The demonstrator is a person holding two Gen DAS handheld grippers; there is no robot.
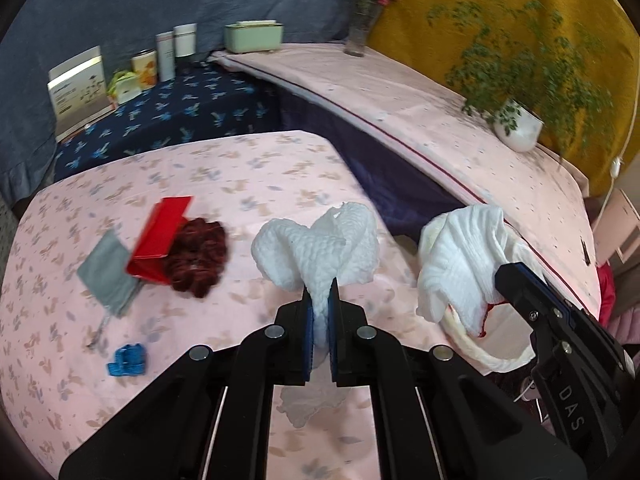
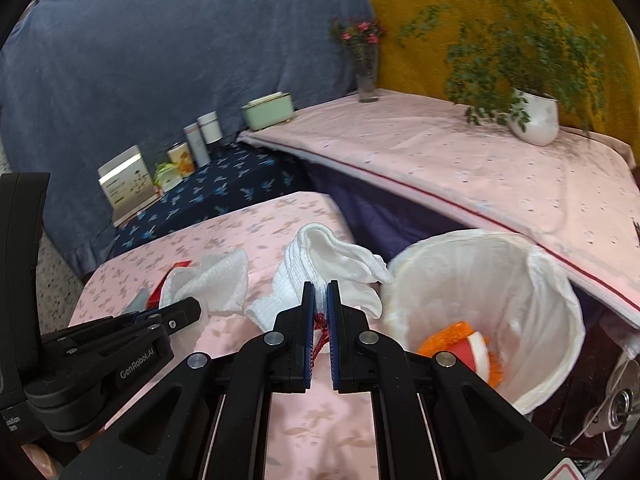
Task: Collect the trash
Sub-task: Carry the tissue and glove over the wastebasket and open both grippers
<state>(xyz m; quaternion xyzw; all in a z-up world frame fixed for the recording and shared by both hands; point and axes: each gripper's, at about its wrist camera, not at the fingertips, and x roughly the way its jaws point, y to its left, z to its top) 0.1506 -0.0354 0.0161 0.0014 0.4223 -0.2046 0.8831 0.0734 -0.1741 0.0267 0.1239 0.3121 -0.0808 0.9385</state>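
My left gripper (image 1: 320, 296) is shut on a crumpled white paper towel (image 1: 320, 248) and holds it above the pink table. My right gripper (image 2: 319, 292) is shut on a second white paper towel (image 2: 320, 268) with a bit of red string; it also shows in the left wrist view (image 1: 460, 256). A white-lined trash bin (image 2: 552, 292) stands just right of the table, holding orange and red-white scraps (image 2: 460, 344). The right-hand towel hangs beside the bin's left rim. The left gripper (image 2: 188, 308) with its towel (image 2: 216, 280) shows in the right wrist view.
On the pink table (image 1: 240, 168) lie a red box (image 1: 160, 236), a dark red scrunchie (image 1: 196, 260), a grey pouch (image 1: 108, 272) and a blue clip (image 1: 128, 360). Behind are tins and boxes (image 1: 160, 60), a vase (image 1: 360, 32) and a potted plant (image 1: 520, 124).
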